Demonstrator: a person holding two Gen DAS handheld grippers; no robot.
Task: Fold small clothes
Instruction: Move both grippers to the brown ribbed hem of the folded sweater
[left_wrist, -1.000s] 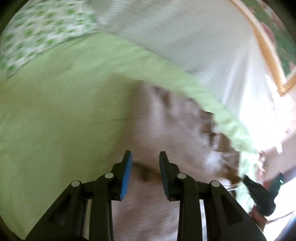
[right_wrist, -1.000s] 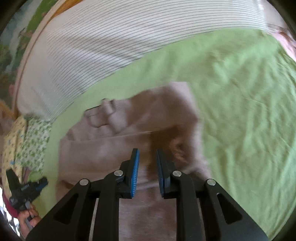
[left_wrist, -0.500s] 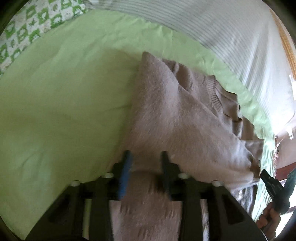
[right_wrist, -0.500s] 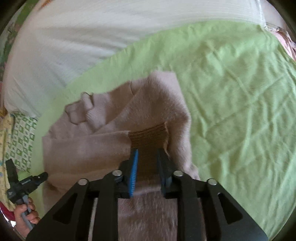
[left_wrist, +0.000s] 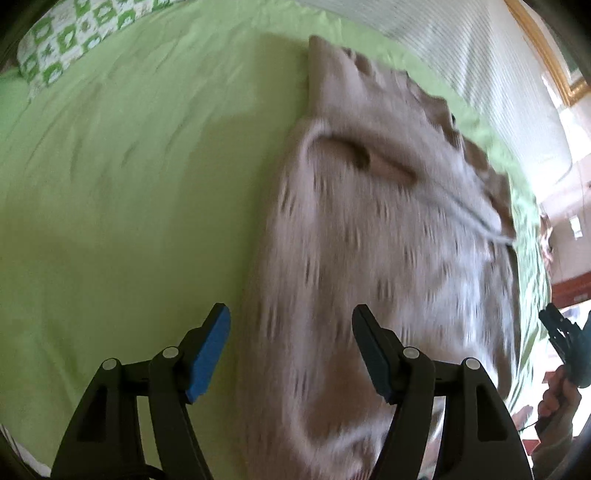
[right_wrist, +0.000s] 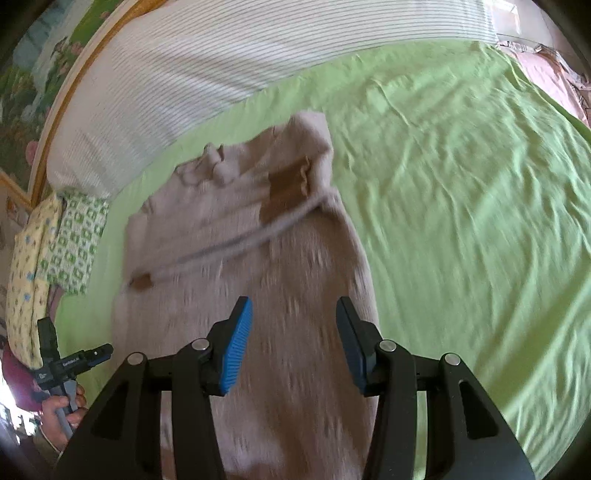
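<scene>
Both tools, left (left_wrist: 291, 349) and right (right_wrist: 294, 341), now gape empty; sweater (right_wrist: 258, 280) released mid-frame on bed (right_wrist: 461, 221), fold laid.

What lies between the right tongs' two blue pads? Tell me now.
Only the folded beige sweater lies there, below the open right tongs, resting on the green bedsheet; the right wrist view shows it.

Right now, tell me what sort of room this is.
Most likely a bedroom. A sweater lies on a bed with a green sheet, a striped bolster runs along its far edge, and patterned pillows sit at one corner.
</scene>
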